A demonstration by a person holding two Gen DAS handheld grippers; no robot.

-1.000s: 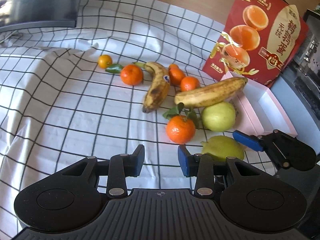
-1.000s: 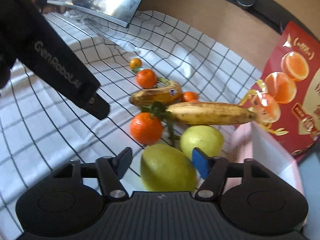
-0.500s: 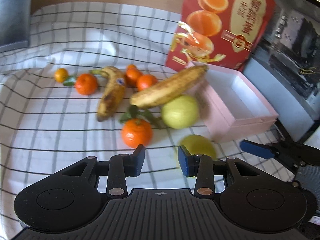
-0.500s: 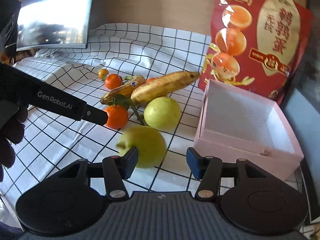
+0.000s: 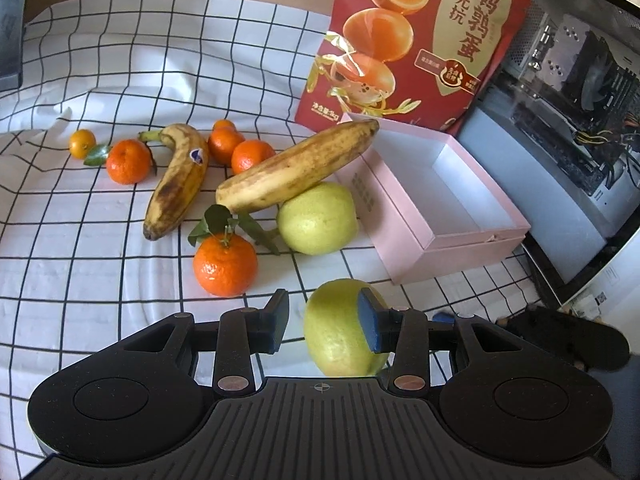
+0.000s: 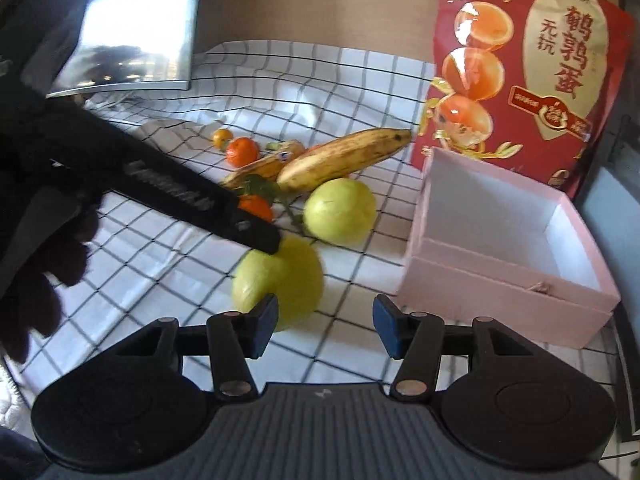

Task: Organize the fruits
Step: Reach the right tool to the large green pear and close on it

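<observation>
Left gripper (image 5: 323,327): jaws apart, holding nothing, near pear (image 5: 340,328) on the cloth (image 5: 80,240) between and just behind its pads. Right gripper (image 6: 324,325): agape, empty, beside the same pear. Best centred on the pear's widest part, closed gently, to avoid rolling it. Beyond: second pear (image 5: 318,218), mandarin (image 5: 225,264), bananas (image 5: 296,168), empty pink box (image 5: 452,244).

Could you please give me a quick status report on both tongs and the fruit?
Left tongs open around near yellow-green pear, not clamped. Right tongs open, empty. Open pink cardboard box holds no fruit. Nothing blocking.
</observation>
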